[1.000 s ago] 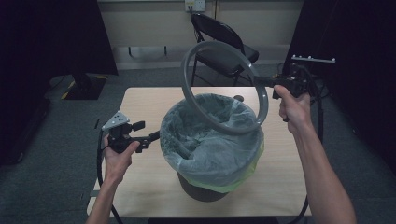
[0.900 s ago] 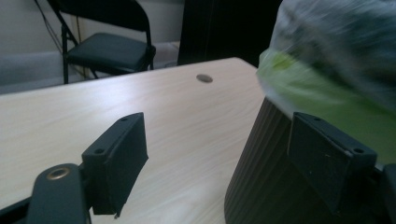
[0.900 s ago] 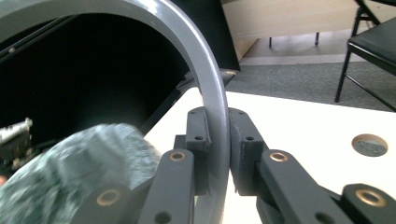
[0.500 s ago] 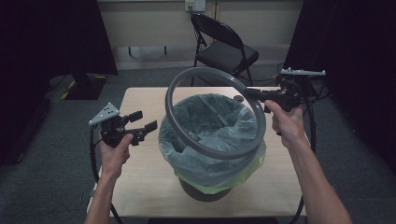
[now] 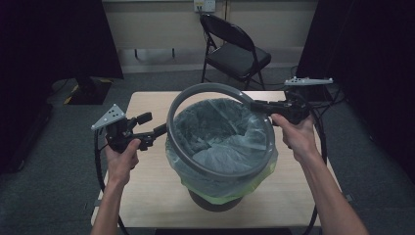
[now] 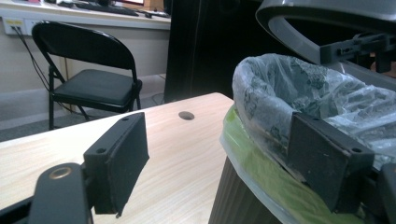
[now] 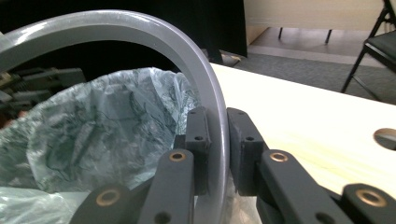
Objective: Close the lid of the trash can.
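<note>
Over the table (image 5: 147, 196), right fingers (image 7: 217, 154) clamp the grey ring (image 5: 220, 169) — left fingers (image 6: 322, 154) open, beside the bin (image 5: 215, 200).

The ring (image 5: 221, 169) is plain grey, the bin liner (image 5: 222, 132) is clear-ish with a pale green tint at the edge, the bin (image 5: 215, 201) underneath looks dark. Surface (image 5: 147, 196) is light wood grain, folding chair (image 5: 235, 54) black, floor (image 5: 58, 196) grey carpet.

light wood table (image 5: 147, 186), round hole near far edge; bag-lined bin (image 5: 215, 200) standing mid-table.
</note>
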A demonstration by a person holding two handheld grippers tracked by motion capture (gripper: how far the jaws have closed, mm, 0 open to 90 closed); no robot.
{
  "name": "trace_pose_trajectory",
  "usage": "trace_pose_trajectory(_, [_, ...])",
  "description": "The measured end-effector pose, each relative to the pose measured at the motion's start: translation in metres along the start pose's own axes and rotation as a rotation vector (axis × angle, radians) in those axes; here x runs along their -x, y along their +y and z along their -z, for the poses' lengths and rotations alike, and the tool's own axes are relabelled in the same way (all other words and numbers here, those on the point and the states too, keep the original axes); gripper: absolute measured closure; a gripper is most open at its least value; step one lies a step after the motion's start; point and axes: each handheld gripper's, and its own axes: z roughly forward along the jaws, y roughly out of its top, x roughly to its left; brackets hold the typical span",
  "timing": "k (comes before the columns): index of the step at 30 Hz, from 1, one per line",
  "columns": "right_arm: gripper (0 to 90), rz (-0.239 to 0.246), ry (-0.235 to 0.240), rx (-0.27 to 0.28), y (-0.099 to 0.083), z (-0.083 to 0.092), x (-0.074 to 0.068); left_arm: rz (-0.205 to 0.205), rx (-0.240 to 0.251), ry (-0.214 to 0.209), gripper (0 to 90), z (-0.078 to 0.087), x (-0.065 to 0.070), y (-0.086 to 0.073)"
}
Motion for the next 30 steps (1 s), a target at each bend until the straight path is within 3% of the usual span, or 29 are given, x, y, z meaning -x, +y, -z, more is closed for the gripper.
trace_pose_trajectory(7, [76.5, 0.017, -0.002, 0.020, -0.005, -0.001, 0.000, 0.000, 0.011, -0.002, 21.3, 0.004, -0.001, 0.006])
trace_pose_trajectory(13, [75.1, 0.041, -0.016, 0.047, -0.009, -0.001, -0.002, 0.012, 0.051, -0.020, 24.5, 0.008, 0.001, 0.011])
trace_pose_trajectory(17, [62.7, 0.088, -0.068, 0.084, -0.012, 0.004, -0.007, -0.014, 0.078, -0.058, 26.4, 0.006, 0.008, 0.024])
trace_pose_trajectory(19, [60.8, 0.122, -0.099, 0.102, -0.013, 0.008, -0.012, -0.042, 0.088, -0.080, 26.9, 0.006, 0.017, 0.030])
trace_pose_trajectory(21, [57.2, 0.140, -0.089, 0.119, -0.015, 0.013, -0.016, -0.060, 0.088, -0.099, 28.7, 0.004, 0.025, 0.032])
trace_pose_trajectory(23, [57.5, 0.155, -0.087, 0.136, -0.018, 0.020, -0.019, -0.061, 0.084, -0.114, 31.3, 0.001, 0.030, 0.030])
trace_pose_trajectory(25, [63.8, 0.156, -0.093, 0.162, -0.024, 0.026, -0.021, -0.085, 0.066, -0.073, 34.8, -0.001, 0.033, 0.026])
trace_pose_trajectory(28, [71.0, 0.154, -0.104, 0.199, -0.035, 0.030, -0.017, -0.065, 0.049, -0.086, 43.1, -0.007, 0.030, 0.021])
trace_pose_trajectory(30, [77.1, 0.132, -0.061, 0.214, -0.041, 0.029, -0.013, -0.074, 0.039, -0.103, 46.8, -0.009, 0.030, 0.022])
